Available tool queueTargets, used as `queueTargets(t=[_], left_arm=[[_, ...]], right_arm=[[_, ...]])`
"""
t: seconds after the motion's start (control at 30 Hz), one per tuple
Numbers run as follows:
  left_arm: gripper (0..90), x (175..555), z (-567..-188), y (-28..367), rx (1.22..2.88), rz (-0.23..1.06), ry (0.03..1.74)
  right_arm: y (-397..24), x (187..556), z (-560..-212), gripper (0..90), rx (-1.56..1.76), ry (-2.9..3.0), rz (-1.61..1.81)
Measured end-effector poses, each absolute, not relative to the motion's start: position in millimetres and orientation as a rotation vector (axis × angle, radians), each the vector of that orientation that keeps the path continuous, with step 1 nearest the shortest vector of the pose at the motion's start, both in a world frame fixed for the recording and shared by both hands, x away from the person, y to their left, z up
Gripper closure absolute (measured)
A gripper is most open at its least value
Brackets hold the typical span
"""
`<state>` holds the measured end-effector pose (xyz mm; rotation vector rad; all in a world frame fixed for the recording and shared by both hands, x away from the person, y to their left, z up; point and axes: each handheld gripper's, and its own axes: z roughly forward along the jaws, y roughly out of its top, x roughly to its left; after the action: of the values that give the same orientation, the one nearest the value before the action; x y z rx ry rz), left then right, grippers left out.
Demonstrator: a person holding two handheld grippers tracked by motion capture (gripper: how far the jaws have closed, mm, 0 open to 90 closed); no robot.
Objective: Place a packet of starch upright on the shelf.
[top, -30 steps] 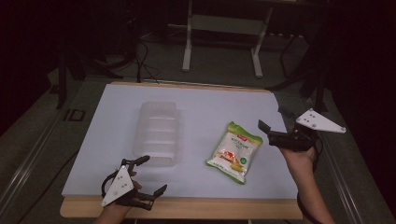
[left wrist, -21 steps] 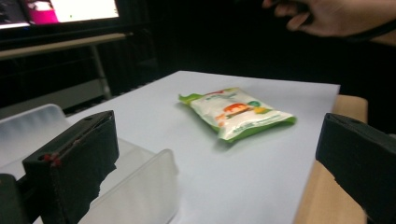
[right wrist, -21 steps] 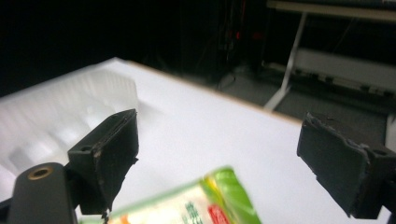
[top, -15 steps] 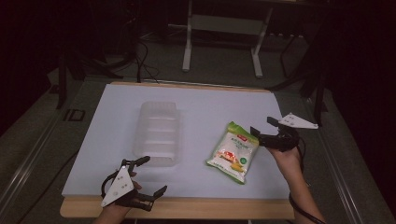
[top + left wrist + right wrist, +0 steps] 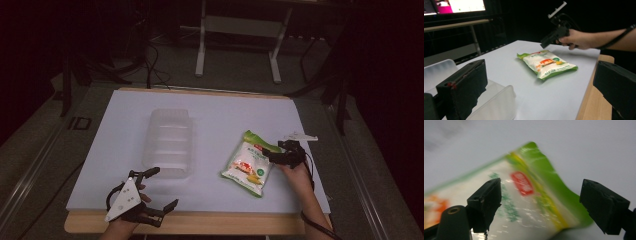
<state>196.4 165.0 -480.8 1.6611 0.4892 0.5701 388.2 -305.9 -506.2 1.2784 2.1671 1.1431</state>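
Presently: snack bag [image 5: 249,165], green and white, flat on the white table [image 5: 310,125], right of the clear plastic tray [image 5: 168,142]. Right gripper [image 5: 274,156] at the bag's green top edge, jaws wide and just narrowing slightly, straddling but not pressing it. Left gripper [image 5: 159,189] released, near the tray's front corner.

- Table [image 5: 210,107]: white work surface with a wooden front edge.
- Clear plastic container [image 5: 169,142]: left of centre, long axis running 12 to 6 o'clock.
- Snack bag [image 5: 249,165]: lying flat at 3 o'clock of the container, well apart from it.
- Right gripper [image 5: 272,156]: at the bag's 3 o'clock edge; jaws have just been closing slightly.
- Left gripper [image 5: 162,190]: at 7 o'clock of the container, jaws spread, nothing between them.
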Motion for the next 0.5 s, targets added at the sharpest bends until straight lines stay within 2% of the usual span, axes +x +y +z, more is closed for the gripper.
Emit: queueTargets(t=[0.17,0.3,0.4,0.43,0.47,0.5], left_arm=[[0.0,195,-478,164,1.663,0.574,0.479],[0.0,196,-481,159,1.686,0.527,0.475],[0.0,197,-486,154,1.726,0.497,0.473],[0.0,195,-485,151,1.752,0.533,0.45],[0.0,191,-485,148,1.777,0.59,0.404],[0.0,191,-485,148,1.777,0.59,0.404]], right_arm=[[-307,393,-529,13.5,1.318,2.199,1.062],[-309,396,-530,11.3,1.351,2.198,1.049],[-307,399,-531,15.0,1.369,2.239,1.05],[-308,400,-531,15.7,1.384,2.25,1.051],[-309,400,-531,20.5,1.387,2.26,1.057],[-309,400,-531,20.5,1.387,2.26,1.057]])
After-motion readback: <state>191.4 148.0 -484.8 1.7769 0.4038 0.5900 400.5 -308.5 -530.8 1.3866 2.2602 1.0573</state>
